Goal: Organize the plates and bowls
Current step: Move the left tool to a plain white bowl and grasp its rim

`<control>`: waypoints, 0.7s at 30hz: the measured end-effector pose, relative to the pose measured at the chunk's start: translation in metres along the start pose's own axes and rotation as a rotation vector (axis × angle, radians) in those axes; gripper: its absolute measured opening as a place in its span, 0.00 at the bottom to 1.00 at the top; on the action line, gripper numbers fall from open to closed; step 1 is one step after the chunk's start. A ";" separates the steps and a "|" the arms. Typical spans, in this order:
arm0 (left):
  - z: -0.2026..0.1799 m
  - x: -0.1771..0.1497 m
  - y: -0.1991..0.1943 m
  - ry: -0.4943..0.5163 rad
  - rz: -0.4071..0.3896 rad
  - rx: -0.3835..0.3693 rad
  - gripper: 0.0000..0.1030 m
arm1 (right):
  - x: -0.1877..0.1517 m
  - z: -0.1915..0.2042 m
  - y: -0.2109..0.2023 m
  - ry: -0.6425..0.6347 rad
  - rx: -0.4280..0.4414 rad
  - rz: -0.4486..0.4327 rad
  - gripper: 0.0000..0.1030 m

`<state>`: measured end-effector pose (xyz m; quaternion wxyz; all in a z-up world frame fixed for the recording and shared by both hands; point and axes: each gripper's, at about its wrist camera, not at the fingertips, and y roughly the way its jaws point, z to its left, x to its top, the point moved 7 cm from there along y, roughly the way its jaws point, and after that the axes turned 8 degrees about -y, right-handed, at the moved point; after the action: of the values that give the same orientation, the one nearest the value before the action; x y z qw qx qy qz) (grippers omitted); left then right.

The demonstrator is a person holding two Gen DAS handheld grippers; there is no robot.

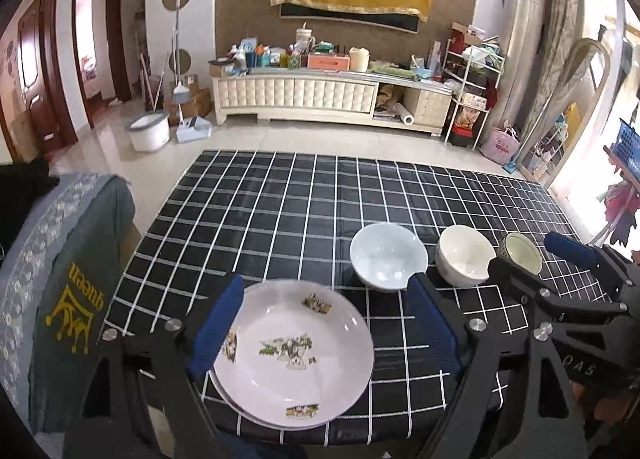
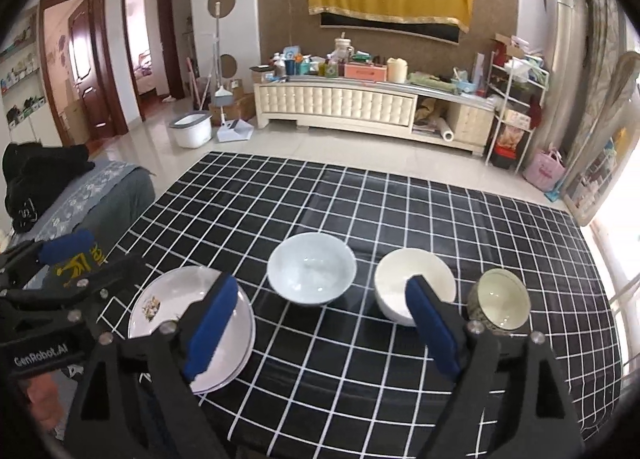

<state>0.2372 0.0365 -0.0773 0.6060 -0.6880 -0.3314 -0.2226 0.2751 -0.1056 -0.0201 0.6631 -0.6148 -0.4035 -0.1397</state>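
Note:
A white plate with small landscape prints [image 1: 296, 355] [image 2: 160, 307] lies at the near left of the black checked tablecloth [image 1: 280, 211] [image 2: 360, 199], on top of another plate whose rim shows beneath it. To its right stand a pale blue-white bowl [image 1: 384, 259] [image 2: 312, 269], a cream bowl [image 1: 464, 255] [image 2: 404, 279] and a small dark patterned bowl [image 1: 520, 253] [image 2: 502, 303]. My left gripper [image 1: 328, 323] hangs open above the plate, touching nothing. Above the table between plate and cream bowl, my right gripper [image 2: 320, 319] is open and empty.
A grey-green cloth-covered seat [image 1: 72, 279] [image 2: 100, 195] stands at the table's left edge. Beyond the far edge is tiled floor with a white bucket [image 1: 148, 133] [image 2: 192, 131] and a long cluttered cabinet [image 1: 320, 95] [image 2: 360, 107].

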 end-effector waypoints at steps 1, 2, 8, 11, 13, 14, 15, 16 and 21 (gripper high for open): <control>-0.004 0.002 -0.002 0.012 -0.007 -0.003 0.80 | 0.002 -0.005 0.002 0.017 -0.001 0.003 0.86; -0.008 0.005 -0.002 0.024 -0.013 -0.008 0.80 | 0.003 -0.008 0.002 0.024 -0.004 0.004 0.86; -0.017 0.018 0.007 0.033 0.007 -0.021 0.80 | 0.010 -0.021 0.004 0.030 -0.015 0.001 0.86; -0.021 0.024 0.017 0.035 0.025 -0.037 0.80 | 0.014 -0.026 0.007 0.029 -0.007 0.004 0.86; -0.023 0.027 0.023 0.034 0.035 -0.045 0.80 | 0.017 -0.027 0.010 0.029 0.000 0.010 0.86; -0.025 0.028 0.026 0.035 0.040 -0.049 0.80 | 0.018 -0.029 0.013 0.026 0.002 0.013 0.86; -0.026 0.030 0.030 0.036 0.045 -0.049 0.80 | 0.019 -0.030 0.015 0.023 0.002 0.015 0.86; -0.027 0.031 0.035 0.038 0.053 -0.052 0.80 | 0.022 -0.031 0.019 0.017 0.006 0.016 0.86; -0.031 0.036 0.057 0.036 0.098 -0.071 0.80 | 0.025 -0.033 0.039 0.000 0.021 0.040 0.86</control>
<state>0.3058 0.0100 -0.0859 0.5974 -0.7201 -0.2784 -0.2168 0.3295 -0.1208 -0.0271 0.6722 -0.6158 -0.3925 -0.1220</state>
